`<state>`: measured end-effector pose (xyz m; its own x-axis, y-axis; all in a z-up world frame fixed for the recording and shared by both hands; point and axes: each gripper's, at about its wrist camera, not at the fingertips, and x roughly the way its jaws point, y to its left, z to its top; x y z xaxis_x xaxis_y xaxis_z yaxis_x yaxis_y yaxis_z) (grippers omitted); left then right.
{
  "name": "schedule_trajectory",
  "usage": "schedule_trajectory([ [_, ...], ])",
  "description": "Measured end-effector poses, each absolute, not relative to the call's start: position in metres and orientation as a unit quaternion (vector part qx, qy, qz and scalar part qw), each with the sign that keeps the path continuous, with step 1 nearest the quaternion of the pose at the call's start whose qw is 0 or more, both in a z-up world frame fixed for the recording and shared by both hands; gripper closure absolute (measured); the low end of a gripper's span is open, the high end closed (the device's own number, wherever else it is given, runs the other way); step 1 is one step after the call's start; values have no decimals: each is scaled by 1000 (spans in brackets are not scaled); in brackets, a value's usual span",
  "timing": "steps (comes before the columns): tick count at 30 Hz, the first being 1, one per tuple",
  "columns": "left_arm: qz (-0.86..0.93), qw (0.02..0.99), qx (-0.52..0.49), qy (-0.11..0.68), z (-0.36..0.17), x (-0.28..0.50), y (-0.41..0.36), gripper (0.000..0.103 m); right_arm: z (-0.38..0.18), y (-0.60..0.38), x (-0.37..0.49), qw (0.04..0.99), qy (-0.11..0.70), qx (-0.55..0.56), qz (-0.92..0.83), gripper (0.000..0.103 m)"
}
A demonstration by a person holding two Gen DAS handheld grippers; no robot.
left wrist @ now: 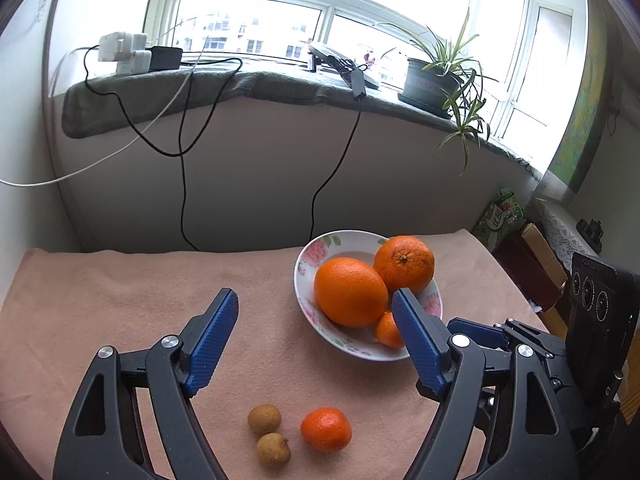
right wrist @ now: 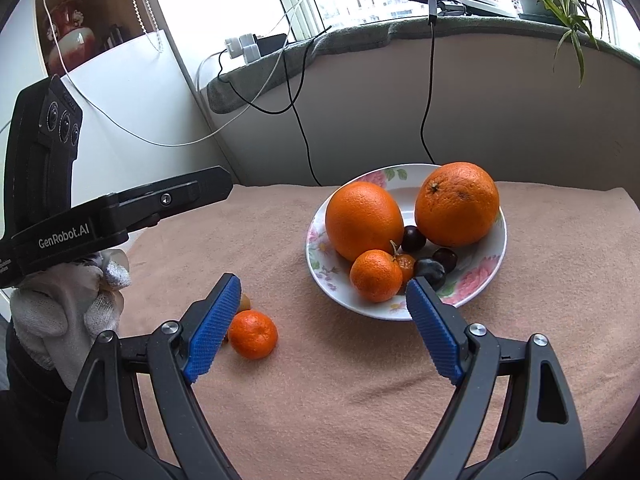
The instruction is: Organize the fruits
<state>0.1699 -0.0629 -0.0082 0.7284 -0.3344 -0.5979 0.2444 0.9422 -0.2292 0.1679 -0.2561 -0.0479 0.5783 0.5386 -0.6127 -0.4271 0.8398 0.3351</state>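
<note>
Tongs first: the left gripper (left wrist: 316, 300) hangs with its blue pads spread wide and nothing between them, and the right gripper (right wrist: 324, 288) is likewise splayed and empty. Both hover above the peach cloth (right wrist: 320, 380), on the near side of the floral bowl (right wrist: 472, 288).

Inside the bowl sit two large oranges, one toward its left (right wrist: 362, 220) and one toward its far right (right wrist: 456, 204), with a small mandarin (right wrist: 376, 275) at the near rim. Behind that mandarin lie dark cherries (right wrist: 413, 239) and a darker plum-like fruit (right wrist: 430, 270).

Outside the bowl, to its near left on the cloth, a loose mandarin (left wrist: 326, 429) rests just beside two brown longans (left wrist: 264, 419), the three close together but whether touching I cannot tell. In the right wrist view this mandarin (right wrist: 253, 334) lies next to the right gripper's left pad.

A gloved hand (right wrist: 68, 320) grips the left tool, well left of the bowl.
</note>
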Motion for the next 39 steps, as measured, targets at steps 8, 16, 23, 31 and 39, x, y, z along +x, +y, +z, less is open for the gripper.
schedule_trajectory([
  [8, -132, 928, -77, 340, -21, 148, -31, 24, -53, -248, 168, 878, 378, 84, 282, 16],
  [16, -128, 916, -93, 368, -50, 125, -15, 26, -58, -225, 161, 861, 393, 48, 319, 16],
  [23, -133, 901, -108, 399, -74, 111, -10, 37, -71, -209, 163, 842, 412, 41, 347, 16],
  [31, -155, 888, -100, 421, -89, 109, -21, 54, -85, -190, 165, 823, 434, 24, 367, 28],
  [39, -161, 883, -84, 433, -98, 115, -29, 63, -96, -180, 174, 813, 451, 14, 368, 39],
])
